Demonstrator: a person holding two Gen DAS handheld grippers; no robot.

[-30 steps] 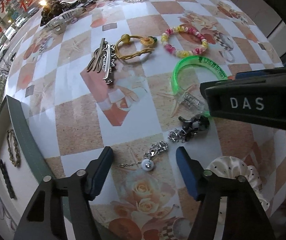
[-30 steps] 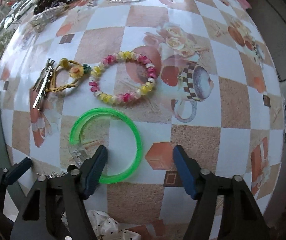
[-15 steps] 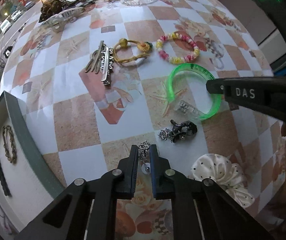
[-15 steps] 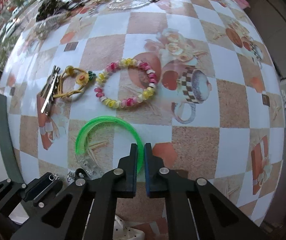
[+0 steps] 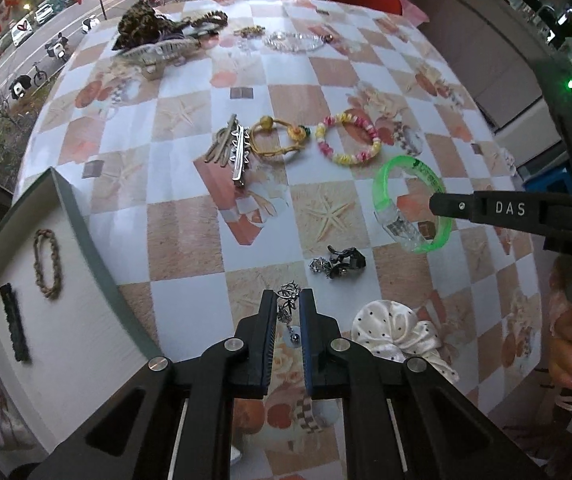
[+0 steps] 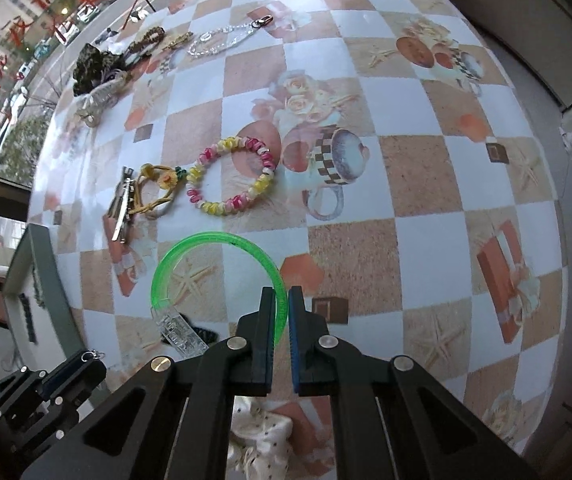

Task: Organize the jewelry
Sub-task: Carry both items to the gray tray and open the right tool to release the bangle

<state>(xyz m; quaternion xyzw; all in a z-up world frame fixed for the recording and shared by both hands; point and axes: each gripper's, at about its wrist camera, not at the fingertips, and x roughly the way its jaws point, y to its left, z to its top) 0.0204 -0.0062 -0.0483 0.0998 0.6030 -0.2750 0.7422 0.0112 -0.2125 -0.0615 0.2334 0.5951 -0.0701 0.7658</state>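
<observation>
My left gripper is shut on a silver filigree earring with a pearl drop, lifted just above the table. My right gripper is shut on the rim of the green translucent bangle, which also shows in the left wrist view with the right gripper on it. A white tray with a grey-green rim sits at the left and holds a braided bracelet and a dark bar clip.
On the checked tablecloth lie a dark jewelled clip, a cream dotted scrunchie, a pink-yellow bead bracelet, a yellow cord bracelet, silver hair clips, and at the far edge a clear bead chain and a claw clip.
Both grippers closed from open, the left on the earring, the right on the green bangle. Both have since risen and pulled back a little with their pieces.
</observation>
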